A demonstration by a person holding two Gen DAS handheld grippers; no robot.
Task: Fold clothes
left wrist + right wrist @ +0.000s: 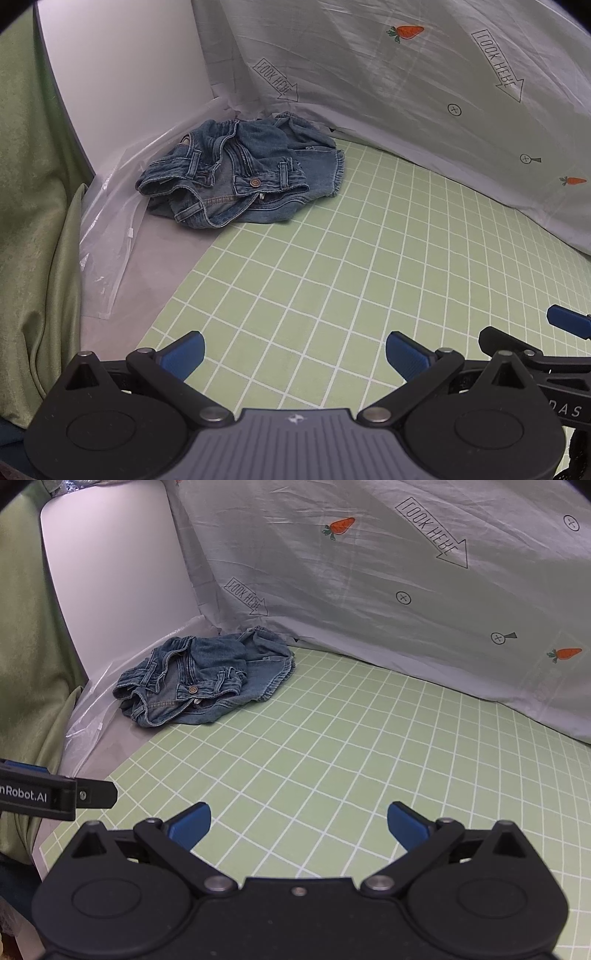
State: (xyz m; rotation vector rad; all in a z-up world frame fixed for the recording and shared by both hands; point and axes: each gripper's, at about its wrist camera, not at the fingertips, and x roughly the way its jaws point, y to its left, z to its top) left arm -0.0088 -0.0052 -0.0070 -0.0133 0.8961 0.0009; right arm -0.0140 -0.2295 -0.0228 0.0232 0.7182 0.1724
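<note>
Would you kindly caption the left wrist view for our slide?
Open left hand-held gripper over green grid mat, crumpled denim shorts beyond.

Open green grid-patterned mat [332, 266] stretches ahead of both sets of blue fingers [192, 825], offering a free path forward; nothing lies between either pair. Far ahead and left of the fingers, a crumpled heap of blue denim shorts [240, 173] sits in the back corner, touching a wrinkled clear plastic sheet [110, 236] along the left edge. A white upright panel [118, 583] closes the left side behind it, and a hanging pale sheet printed with carrots and arrows [406, 74] walls off the far and right sides. A draped green curtain [33, 221] bounds the near left. The right gripper [299, 821] and left gripper [295, 350] flank each other closely.
</note>
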